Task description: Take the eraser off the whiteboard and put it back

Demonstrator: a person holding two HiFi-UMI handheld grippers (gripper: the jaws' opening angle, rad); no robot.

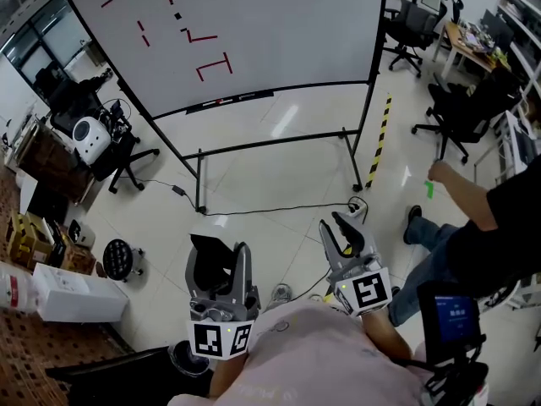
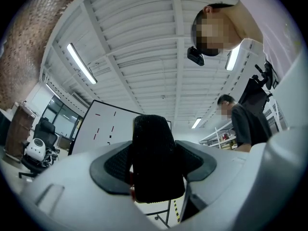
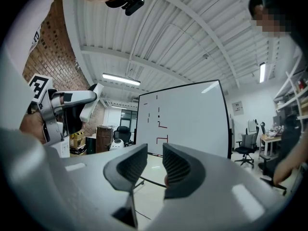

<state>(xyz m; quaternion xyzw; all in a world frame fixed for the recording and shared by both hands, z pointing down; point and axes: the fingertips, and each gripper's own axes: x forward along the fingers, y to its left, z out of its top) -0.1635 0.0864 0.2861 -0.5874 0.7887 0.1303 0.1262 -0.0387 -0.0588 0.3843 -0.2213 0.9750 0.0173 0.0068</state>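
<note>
From the head view, the left gripper (image 1: 218, 271) was clamped on the black eraser (image 1: 209, 256), held low in front of the person's chest. The eraser's long side ran roughly along the jaws and pointed ahead. The whiteboard (image 1: 254, 41) stood well apart, straight ahead and slightly to the left, so the left gripper was the nearer one for the return. The right gripper (image 1: 341, 237) hung beside it with nothing in it. Bare floor lay between the person and the board, with only a cable (image 1: 254, 211) and the stand's lower bar (image 1: 270, 143) near the board's foot. An office chair (image 1: 114, 146) stood off to the left and a bystander (image 1: 486, 227) to the right, both outside the straight path. In the left gripper view, the eraser (image 2: 155, 158) filled the gap upright, both pads pressed on its sides. It covered part of the board (image 2: 103, 126) behind it, which suggested the gripper was already aimed close to the board. In the right gripper view, the jaws stood narrowly apart and empty, and the board (image 3: 187, 114) showed far off beyond them.
</note>
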